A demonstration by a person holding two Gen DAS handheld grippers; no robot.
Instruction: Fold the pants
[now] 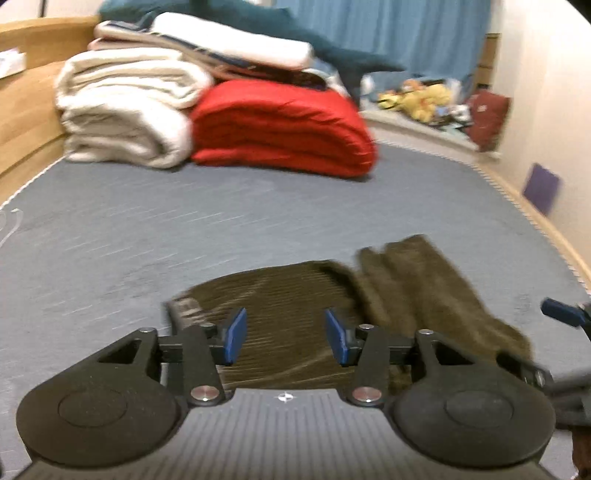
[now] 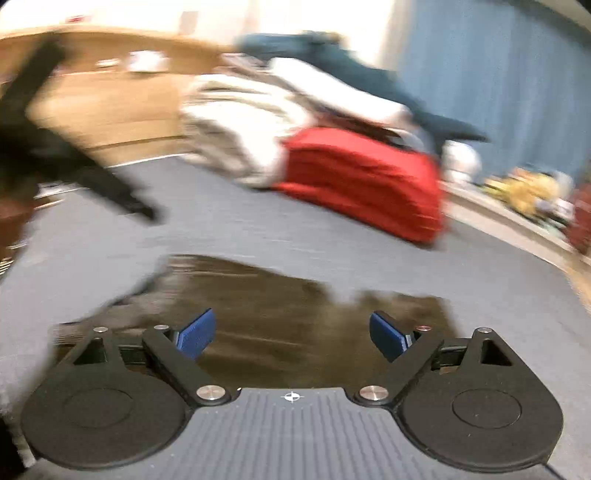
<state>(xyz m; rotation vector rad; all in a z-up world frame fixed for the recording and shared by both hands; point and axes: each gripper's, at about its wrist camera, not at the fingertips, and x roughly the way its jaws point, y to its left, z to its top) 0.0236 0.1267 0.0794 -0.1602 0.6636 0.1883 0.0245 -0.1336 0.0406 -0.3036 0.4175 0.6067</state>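
Olive-brown corduroy pants [image 1: 295, 295] lie folded on the grey-blue mattress [image 1: 147, 229], waistband end to the left, legs bunched to the right. My left gripper [image 1: 284, 336] is open and empty, low over the near part of the pants. My right gripper [image 2: 291, 336] is open wide and empty over the same pants [image 2: 280, 295], which look blurred in the right wrist view. The right gripper's blue fingertip [image 1: 561, 312] shows at the right edge of the left wrist view. The left gripper's black body [image 2: 74, 155] shows blurred at the left of the right wrist view.
At the far end of the mattress lie a folded cream blanket [image 1: 125, 110], a folded red quilt [image 1: 284, 129] and a stack of bedding with a dark teal plush [image 1: 295, 33]. A wooden bed frame [image 1: 26, 122] runs along the left. Toys [image 1: 424, 96] sit on a ledge by the blue curtain.
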